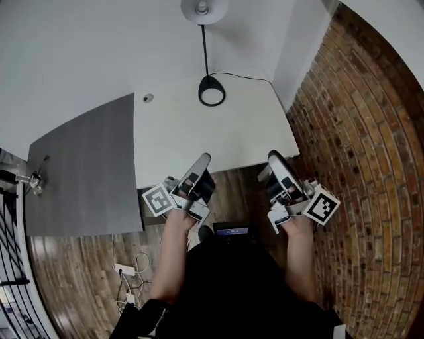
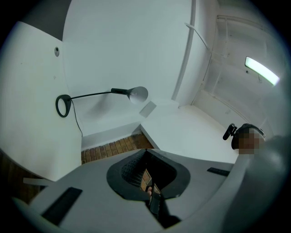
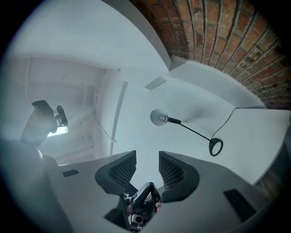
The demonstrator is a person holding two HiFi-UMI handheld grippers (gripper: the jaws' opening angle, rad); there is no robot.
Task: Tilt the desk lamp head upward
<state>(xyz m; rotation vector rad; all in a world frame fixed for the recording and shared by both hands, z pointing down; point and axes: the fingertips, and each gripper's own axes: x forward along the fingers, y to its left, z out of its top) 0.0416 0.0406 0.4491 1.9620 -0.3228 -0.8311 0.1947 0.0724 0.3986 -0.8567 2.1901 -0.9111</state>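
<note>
1. Well ahead of the fingers, the black thin-stemmed desk lamp point(image 2: 137, 94) with a ring base stands on the white desk point(image 1: 199, 136).
2. Fingers of the left gripper point(image 2: 146, 154) press together, holding nothing.
3. Fingers of the right gripper point(image 3: 147, 164) are spread, empty.

Desk lamp point(image 1: 205, 53), one item. Base point(image 1: 210, 81): black, teardrop outline with an open ring, flat on the white tabletop point(image 1: 199, 139), near its far edge and close to the wall. Stem point(image 1: 205, 43): thin, black, straight, upright from the base. Head point(image 1: 204, 8): small, round, pale grey dome at the top of the stem, above the base, its upper side showing from above. Cord point(image 1: 248, 76): thin, black, running from the base towards the tabletop's far right corner.
</note>
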